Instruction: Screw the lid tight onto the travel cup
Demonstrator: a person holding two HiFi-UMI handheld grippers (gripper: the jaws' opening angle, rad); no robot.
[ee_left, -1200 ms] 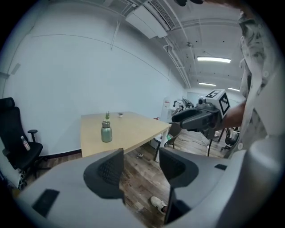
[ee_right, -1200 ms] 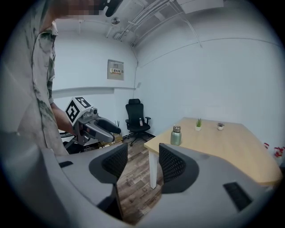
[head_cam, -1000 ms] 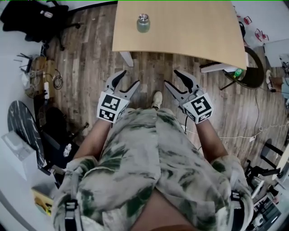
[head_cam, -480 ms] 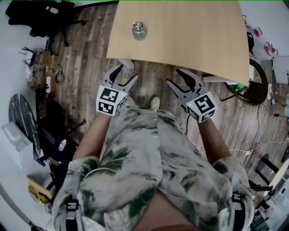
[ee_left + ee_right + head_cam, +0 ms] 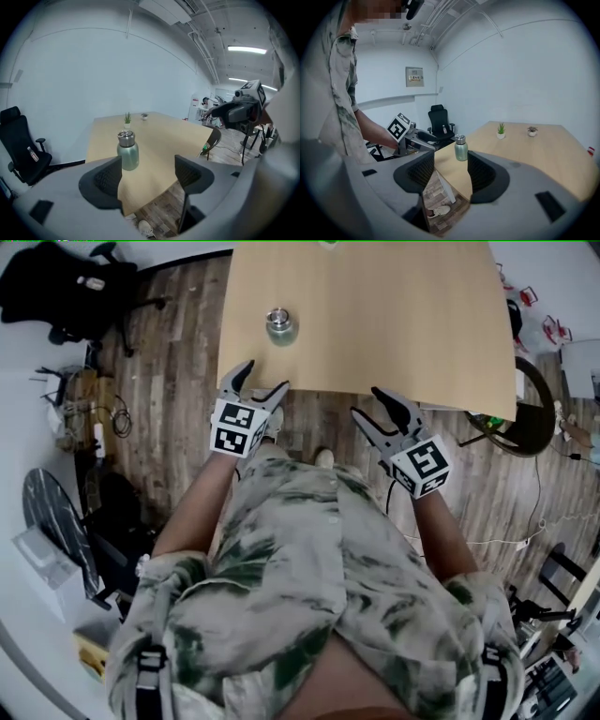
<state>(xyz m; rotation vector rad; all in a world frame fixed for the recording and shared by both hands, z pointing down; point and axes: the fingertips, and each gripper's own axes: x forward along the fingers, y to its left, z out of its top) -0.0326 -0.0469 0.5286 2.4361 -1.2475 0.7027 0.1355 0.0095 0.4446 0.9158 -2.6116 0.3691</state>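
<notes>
travel cup [image 5: 278,327] stands upright on wooden table [image 5: 403,324], near its front-left corner, w/ silver lid [image 5: 277,317] on top. l gripper [image 5: 263,379] is at the table's near edge, just short of the cup, not touching. its jaws are spread, have just been opening, nothing btwn them. r gripper [image 5: 367,401] is over the floor [image 5: 178,352] by the same edge, well right of the cup, jaws spread, empty.
</notes>
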